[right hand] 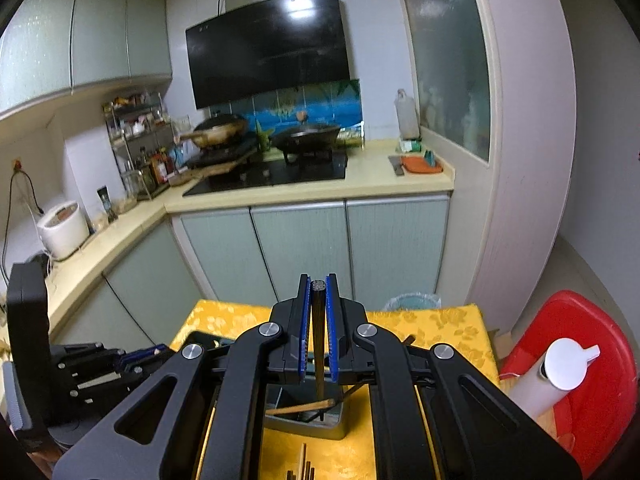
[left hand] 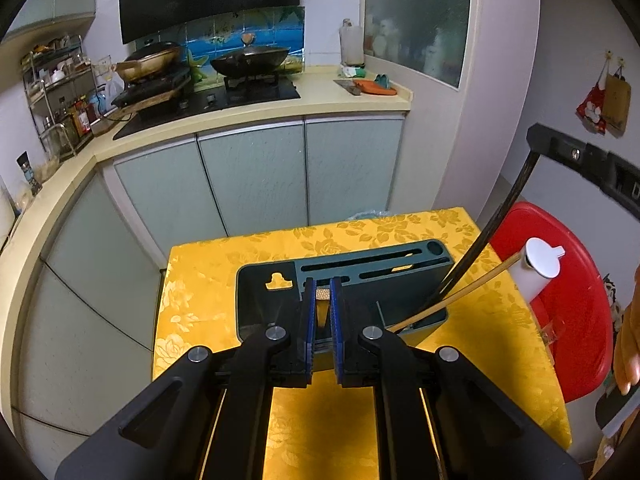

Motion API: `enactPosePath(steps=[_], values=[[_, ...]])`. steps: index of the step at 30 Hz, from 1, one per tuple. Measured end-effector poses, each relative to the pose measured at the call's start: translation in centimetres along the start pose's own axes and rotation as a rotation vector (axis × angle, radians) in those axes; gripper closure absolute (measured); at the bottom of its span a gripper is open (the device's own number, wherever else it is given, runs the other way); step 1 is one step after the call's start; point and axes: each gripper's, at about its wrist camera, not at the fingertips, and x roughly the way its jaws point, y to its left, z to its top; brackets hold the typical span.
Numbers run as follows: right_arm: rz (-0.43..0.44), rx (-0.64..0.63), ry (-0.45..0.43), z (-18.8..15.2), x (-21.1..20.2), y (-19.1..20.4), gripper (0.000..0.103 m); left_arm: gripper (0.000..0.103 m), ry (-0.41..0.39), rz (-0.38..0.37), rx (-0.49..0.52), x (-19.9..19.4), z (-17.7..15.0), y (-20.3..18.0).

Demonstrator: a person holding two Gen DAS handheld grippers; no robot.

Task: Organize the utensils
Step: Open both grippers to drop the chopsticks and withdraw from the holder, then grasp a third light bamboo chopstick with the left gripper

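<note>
the left gripper (left hand: 323,294) tilts steeply down, jaws nearly together on a thin wooden stick. the right gripper (right hand: 319,292) slopes gently down, jaws clamped on a dark chopstick (right hand: 319,344). a hand (left hand: 628,344) shows at far right.

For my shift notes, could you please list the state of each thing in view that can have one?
Left claw: shut on a tan chopstick.
Right claw: shut on a dark chopstick, its lower end in the holder.
Utensil holder: upright on the yellow tablecloth, a dark and a tan chopstick leaning in its end compartment.
Spare chopsticks: lying on the tablecloth.
Cabinet doors: closed.
</note>
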Motion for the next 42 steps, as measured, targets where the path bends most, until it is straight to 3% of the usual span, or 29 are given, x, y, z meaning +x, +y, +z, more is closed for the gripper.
enactPosePath(steps=[8,11,13,17,19,22,26,33,37,42], values=[[0.011,0.001,0.016,-0.6,0.6,0.1,0.094,0.094,-0.049,0.035,-0.016,-0.4,-0.2,0.6],[0.014,-0.003,0.015,-0.5,0.5,0.0,0.092,0.076,-0.061,0.043,-0.023,-0.7,-0.3,0.7],[0.017,-0.003,0.012,-0.4,0.3,0.0,0.081,0.061,-0.076,0.05,-0.033,-1.0,-0.4,0.7],[0.013,0.001,-0.016,-0.3,-0.8,-0.3,0.067,0.051,-0.102,0.075,-0.023,-1.5,-0.3,0.5],[0.002,-0.003,-0.038,-0.2,-1.5,-0.4,0.054,0.037,-0.132,0.096,-0.015,-2.2,-0.5,0.4],[-0.022,-0.014,-0.087,-0.2,-3.1,-0.5,0.042,0.026,-0.183,0.12,-0.018,-3.4,-0.7,0.4],[-0.025,-0.035,-0.118,-0.7,-4.7,-0.6,0.04,0.021,-0.242,0.146,-0.016,-4.9,-1.4,0.5],[-0.017,-0.051,-0.209,-4.1,-8.7,-0.5,0.025,0.015,-0.329,0.177,-0.015,-7.2,-4.8,0.8],[-0.022,-0.057,-0.222,-7.8,-10.1,-0.4,0.022,0.015,-0.314,0.15,-0.058,-7.4,-8.1,1.7],[-0.016,-0.057,-0.167,-13.5,-10.3,-0.4,0.022,0.015,-0.293,0.155,-0.063,-6.9,-14.2,2.5]])
